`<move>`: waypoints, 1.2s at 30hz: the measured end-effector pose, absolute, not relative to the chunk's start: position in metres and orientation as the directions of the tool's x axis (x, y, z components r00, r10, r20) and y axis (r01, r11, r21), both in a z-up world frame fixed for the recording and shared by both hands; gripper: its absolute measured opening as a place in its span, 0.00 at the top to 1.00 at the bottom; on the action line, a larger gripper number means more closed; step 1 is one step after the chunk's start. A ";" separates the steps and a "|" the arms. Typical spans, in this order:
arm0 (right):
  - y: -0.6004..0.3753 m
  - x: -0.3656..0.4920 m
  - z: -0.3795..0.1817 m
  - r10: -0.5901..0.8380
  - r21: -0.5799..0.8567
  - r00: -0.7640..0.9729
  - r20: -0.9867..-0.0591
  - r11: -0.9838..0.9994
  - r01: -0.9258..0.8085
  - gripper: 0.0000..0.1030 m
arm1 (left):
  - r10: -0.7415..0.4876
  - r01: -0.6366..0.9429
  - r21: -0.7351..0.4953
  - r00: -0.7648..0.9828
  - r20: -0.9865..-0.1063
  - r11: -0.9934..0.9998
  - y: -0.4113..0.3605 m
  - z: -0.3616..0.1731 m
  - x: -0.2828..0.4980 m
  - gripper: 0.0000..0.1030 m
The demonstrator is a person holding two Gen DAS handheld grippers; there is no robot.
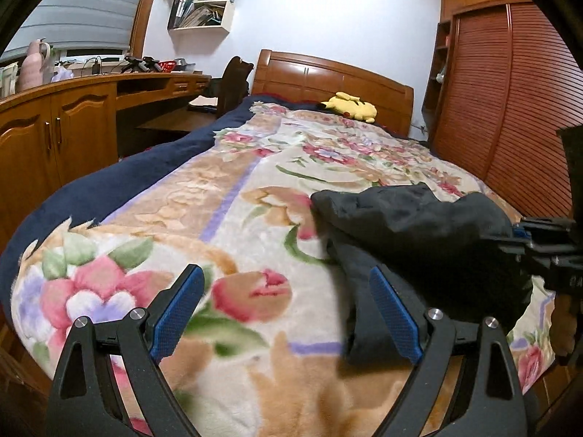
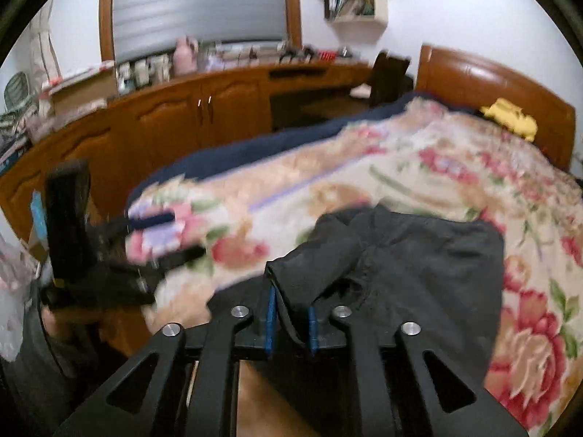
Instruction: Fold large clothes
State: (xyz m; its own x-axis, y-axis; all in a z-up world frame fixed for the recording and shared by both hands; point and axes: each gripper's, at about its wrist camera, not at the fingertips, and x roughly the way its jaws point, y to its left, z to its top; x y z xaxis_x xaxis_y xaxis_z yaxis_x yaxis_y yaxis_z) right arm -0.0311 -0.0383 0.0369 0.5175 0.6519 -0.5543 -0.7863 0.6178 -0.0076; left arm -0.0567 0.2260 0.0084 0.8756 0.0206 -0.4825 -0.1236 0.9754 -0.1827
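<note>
While it lies bunched on the near right part of the bed point(image 1: 153, 196), the dark garment point(image 1: 419, 225) looks black and matte, rumpled into soft folds with one end trailing toward the near edge. Seen from the right wrist, a narrow flap of that cloth hangs between the blue pads of the right tongs point(image 2: 290, 318), which stand only a little apart; whether the pads still press on the flap I cannot tell, as the picture is blurred. The left tongs point(image 1: 288, 313) are spread wide with nothing between them, hovering over the blanket just left of the garment.

A plush floral blanket point(image 1: 237, 218) in pink, cream and tan covers the bed, with a navy border along its left side. At the far end stands a wooden headboard point(image 1: 328, 76), and a yellow plush toy point(image 1: 349, 105) lies just before it. To the left runs a long wooden worktop point(image 1: 109, 83) crowded with small items, under a window blind point(image 1: 83, 7). On the right is a slatted wardrobe door point(image 1: 510, 109).

White wall shelves point(image 1: 204, 0) on the far wall hold binders and papers.
</note>
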 end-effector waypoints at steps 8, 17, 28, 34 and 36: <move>-0.083 -0.047 0.068 0.633 -0.011 0.639 -0.438 0.707 -0.707 0.30 | 0.014 -0.086 -0.136 0.887 -0.462 0.987 0.207 0.013 -0.059 0.10; -0.121 -0.038 0.012 0.520 -0.026 0.674 -0.524 0.782 -0.623 0.49 | -0.014 -0.046 -0.135 0.911 -0.412 0.990 0.190 0.027 -0.069 0.10; -0.088 -0.020 -0.030 0.558 0.078 0.604 -0.569 0.768 -0.635 0.52 | -0.053 0.012 -0.099 0.905 -0.421 0.995 0.159 0.028 -0.060 0.10; -0.097 -0.024 -0.030 0.552 0.064 0.611 -0.568 0.769 -0.636 0.52 | -0.076 0.047 -0.077 0.894 -0.441 0.996 0.139 0.024 -0.055 0.10; -0.103 -0.025 -0.028 0.553 0.065 0.617 -0.560 0.772 -0.633 0.52 | -0.093 0.068 -0.072 0.892 -0.442 0.995 0.133 0.024 -0.054 0.10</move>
State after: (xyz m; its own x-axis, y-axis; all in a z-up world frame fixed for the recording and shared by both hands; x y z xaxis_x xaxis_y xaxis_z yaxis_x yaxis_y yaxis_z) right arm -0.0246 -0.1026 -0.0283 0.6166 0.5528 -0.5605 -0.6328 0.7716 0.0648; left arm -0.0543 0.1326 0.0241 0.8921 -0.0931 -0.4422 0.0682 0.9951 -0.0719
